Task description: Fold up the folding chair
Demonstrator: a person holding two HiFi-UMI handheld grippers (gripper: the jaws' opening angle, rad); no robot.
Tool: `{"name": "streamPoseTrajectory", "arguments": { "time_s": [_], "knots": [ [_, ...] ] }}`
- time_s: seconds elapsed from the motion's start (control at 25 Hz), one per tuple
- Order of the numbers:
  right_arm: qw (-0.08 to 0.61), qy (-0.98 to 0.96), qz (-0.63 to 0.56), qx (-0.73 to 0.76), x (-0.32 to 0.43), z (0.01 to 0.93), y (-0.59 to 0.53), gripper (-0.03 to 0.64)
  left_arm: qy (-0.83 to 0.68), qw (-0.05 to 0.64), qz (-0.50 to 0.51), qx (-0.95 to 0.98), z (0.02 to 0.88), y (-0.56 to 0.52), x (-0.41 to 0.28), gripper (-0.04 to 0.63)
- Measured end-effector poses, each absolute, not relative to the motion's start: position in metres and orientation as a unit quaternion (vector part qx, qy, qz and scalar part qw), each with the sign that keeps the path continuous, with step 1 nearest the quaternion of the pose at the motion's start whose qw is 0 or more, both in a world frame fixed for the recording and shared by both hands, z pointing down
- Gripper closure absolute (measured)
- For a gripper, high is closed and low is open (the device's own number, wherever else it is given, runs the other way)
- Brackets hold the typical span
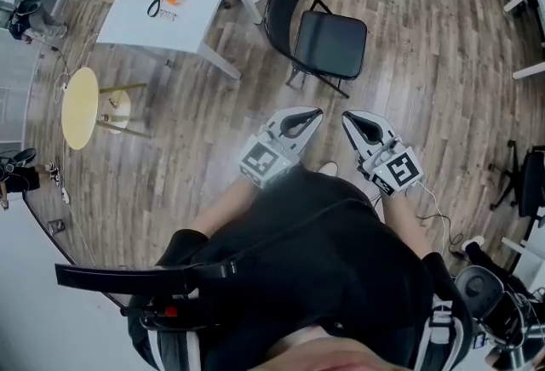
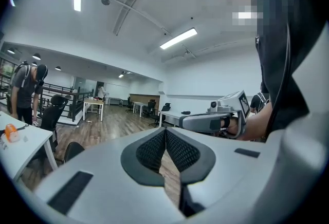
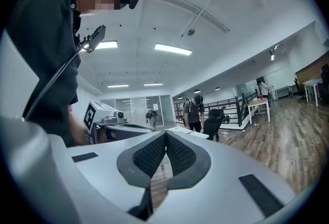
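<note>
**Both grippers shut and empty; the folding chair stands open on the floor.**

The head view alone shows the black folding chair (image 1: 328, 42). It stands unfolded on the wooden floor (image 1: 426, 63), just beside a corner of the white tabletop (image 1: 145, 16), ahead of the two grippers and apart from both. In that view the left gripper (image 1: 308, 116) and right gripper (image 1: 351, 119) sit side by side, tips near each other. Only the gripper views settle the jaws: in each, the ribbed pads (image 2: 154, 148) meet at the tip with nothing between them. The left gripper view also takes in the right gripper alongside. The right gripper view adds a standing person (image 3: 194, 112) by a railing.
</note>
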State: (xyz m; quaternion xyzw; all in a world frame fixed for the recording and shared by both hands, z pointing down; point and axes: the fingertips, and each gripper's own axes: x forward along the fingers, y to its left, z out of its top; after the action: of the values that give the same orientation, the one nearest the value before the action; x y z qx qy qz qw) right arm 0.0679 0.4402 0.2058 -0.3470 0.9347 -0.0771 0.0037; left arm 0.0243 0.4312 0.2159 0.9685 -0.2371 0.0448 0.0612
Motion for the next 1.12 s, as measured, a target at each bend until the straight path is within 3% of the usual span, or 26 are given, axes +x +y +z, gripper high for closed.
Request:
{"name": "streamPoseTrajectory", "arguments": {
  "time_s": [1.12],
  "knots": [
    [-0.004,0.867,-0.091,-0.49,-0.015,0.202,0.234,0.607,-0.117,0.051,0.028,0.991,0.215,0.214,-0.07,0.591]
  ]
}}
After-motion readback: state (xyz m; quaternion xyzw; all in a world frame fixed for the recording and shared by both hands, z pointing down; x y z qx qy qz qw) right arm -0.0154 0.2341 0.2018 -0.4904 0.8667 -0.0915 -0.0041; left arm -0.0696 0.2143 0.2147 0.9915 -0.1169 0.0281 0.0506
